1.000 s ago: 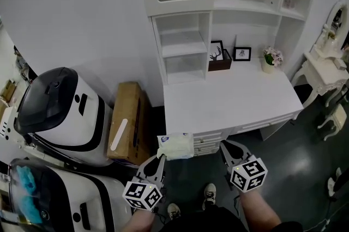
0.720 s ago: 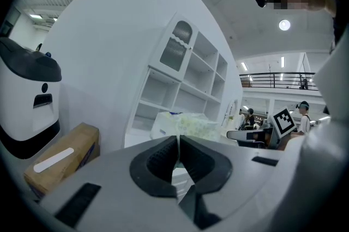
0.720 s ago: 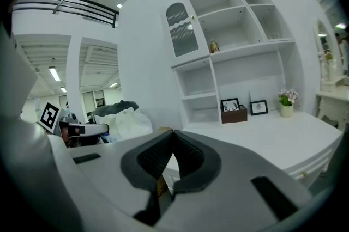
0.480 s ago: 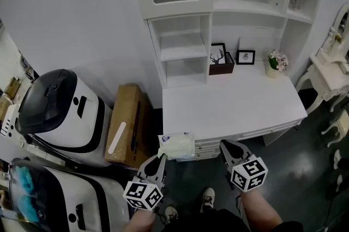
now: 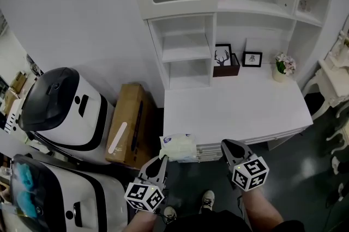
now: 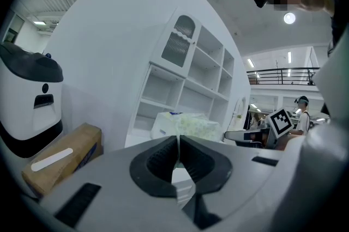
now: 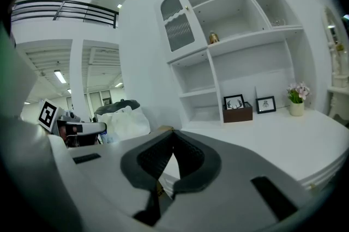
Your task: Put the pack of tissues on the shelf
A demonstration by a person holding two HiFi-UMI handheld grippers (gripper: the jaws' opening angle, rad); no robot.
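Observation:
The pack of tissues [image 5: 177, 146], white with a pale yellow print, hangs in front of the white desk's [image 5: 234, 108] near left corner. My left gripper [image 5: 162, 158] is shut on its near edge. In the left gripper view the pack [image 6: 182, 123] sticks out past the closed left gripper [image 6: 178, 138]. My right gripper [image 5: 224, 144] is shut and holds nothing, level with the desk's front edge; its own view shows the right gripper [image 7: 173, 132] pinched together. The white shelf unit [image 5: 188, 54] rises at the back of the desk, with open compartments on the left.
A cardboard box [image 5: 128, 124] stands left of the desk. Two white and black machines [image 5: 60, 105] fill the left side. Framed pictures [image 5: 222, 56] and a flower pot [image 5: 283, 66] sit at the desk's back. The person's shoes [image 5: 207, 201] are on the dark floor below.
Both grippers keep their places and the pack stays held. The view has drifted, so the shelf and desk now sit slightly further right and lower.

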